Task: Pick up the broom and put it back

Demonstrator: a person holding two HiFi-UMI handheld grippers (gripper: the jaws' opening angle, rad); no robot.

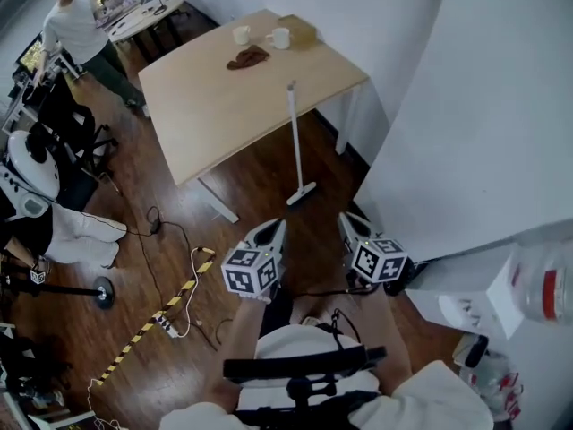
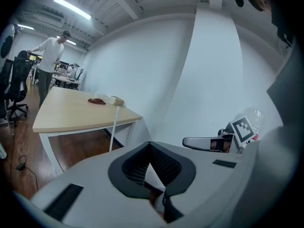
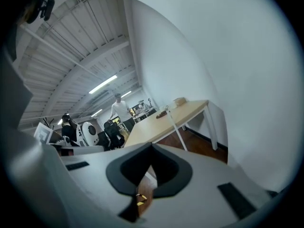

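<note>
Bright, even light from ceiling strip lights (image 2: 71, 7); gripper views bulge, corners dark.

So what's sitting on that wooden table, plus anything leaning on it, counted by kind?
Cups: 2
Brown cloth: 1
Tan bag: 1
Broom: 1, leaning on the table edge
Total: 5

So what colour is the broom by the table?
The broom is white all over; the head view shows it best.
</note>
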